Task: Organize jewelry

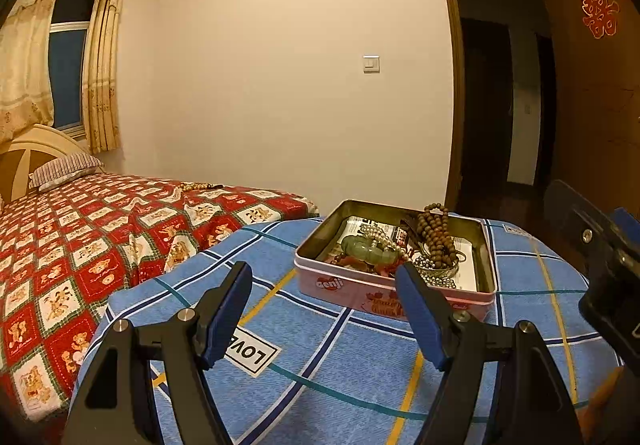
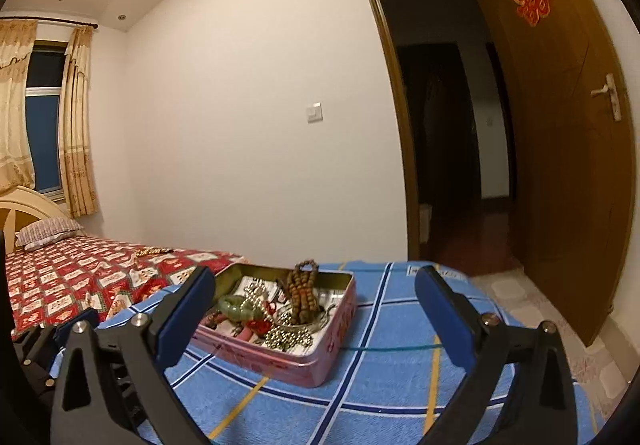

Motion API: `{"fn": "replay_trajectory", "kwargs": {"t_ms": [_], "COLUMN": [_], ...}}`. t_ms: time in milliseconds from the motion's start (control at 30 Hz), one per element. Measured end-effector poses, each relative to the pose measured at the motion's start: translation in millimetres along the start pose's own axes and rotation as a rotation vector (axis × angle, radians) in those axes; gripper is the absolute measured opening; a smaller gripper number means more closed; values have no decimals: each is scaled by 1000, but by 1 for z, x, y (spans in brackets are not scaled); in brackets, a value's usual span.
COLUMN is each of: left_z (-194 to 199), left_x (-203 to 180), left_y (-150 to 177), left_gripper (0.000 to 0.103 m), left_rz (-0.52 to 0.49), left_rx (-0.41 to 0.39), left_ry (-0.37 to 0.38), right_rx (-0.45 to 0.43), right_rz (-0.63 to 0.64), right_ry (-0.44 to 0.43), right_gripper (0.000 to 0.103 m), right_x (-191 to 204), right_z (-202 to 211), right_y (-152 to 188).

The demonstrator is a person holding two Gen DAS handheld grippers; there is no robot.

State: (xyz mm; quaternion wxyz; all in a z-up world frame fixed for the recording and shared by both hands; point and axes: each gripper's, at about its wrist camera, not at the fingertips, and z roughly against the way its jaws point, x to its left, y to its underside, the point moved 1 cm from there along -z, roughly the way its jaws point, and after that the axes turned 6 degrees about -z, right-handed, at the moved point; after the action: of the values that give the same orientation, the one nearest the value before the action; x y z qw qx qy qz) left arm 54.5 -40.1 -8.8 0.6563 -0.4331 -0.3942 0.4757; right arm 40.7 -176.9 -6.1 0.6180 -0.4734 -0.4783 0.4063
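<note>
Door handle (image 2: 609, 95) shows only in the right wrist view.

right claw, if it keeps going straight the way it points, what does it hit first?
Probably nothing soon. The right claw points about level over the blue plaid cloth; the pink tin lies lower, toward its left finger. Beyond is the white wall. Depth is uncertain.

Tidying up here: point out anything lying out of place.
A string of beads lies loose on the red bedspread, apart from the pink tin with the other jewelry. The brown beads stick up over its rim.
</note>
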Motion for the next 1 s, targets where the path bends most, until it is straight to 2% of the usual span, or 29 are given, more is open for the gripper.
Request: {"fn": "replay_trajectory", "kwargs": {"t_ms": [500, 1000], "left_z": [11, 12], "left_x": [2, 2], "left_y": [1, 1], "left_gripper": [74, 74], "left_rz": [13, 19], "left_rx": [-51, -58], "left_ry": [16, 18], "right_rx": [-71, -70], "right_rz": [31, 3], "right_ry": [7, 23], "right_gripper": [103, 103], "right_x": [3, -5], "right_z": [10, 11], "right_y": [4, 2]}}
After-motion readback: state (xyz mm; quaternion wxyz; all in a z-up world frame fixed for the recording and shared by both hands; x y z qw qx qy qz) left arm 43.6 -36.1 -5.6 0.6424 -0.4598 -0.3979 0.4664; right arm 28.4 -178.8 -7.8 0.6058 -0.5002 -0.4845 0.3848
